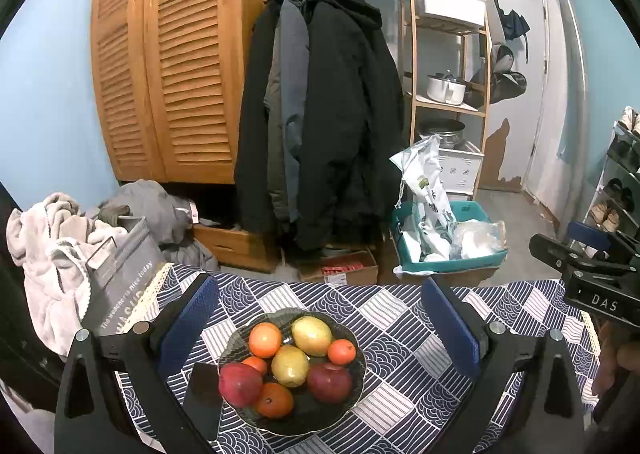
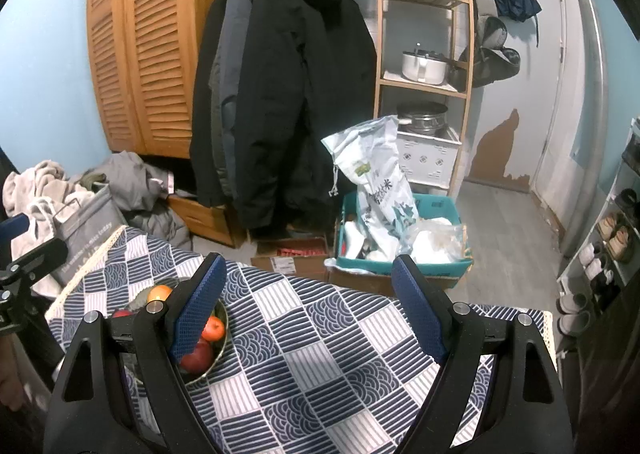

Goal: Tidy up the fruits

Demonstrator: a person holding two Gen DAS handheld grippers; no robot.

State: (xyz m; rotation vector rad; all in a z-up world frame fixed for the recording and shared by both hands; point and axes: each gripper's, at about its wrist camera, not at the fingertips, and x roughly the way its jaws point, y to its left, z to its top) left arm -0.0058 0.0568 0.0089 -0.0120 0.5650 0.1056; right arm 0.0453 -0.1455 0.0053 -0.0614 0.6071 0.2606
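Upper mango [image 1: 311,335] lying leftward-rightward in bowl [image 1: 352,390], left gripper [image 1: 320,330] jaws apart

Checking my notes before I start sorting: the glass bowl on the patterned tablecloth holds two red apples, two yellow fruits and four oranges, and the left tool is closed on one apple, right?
Not quite. The left tool is open and holds nothing; the left wrist view shows its blue pads spread wide on either side of the bowl. The fruit count is right.
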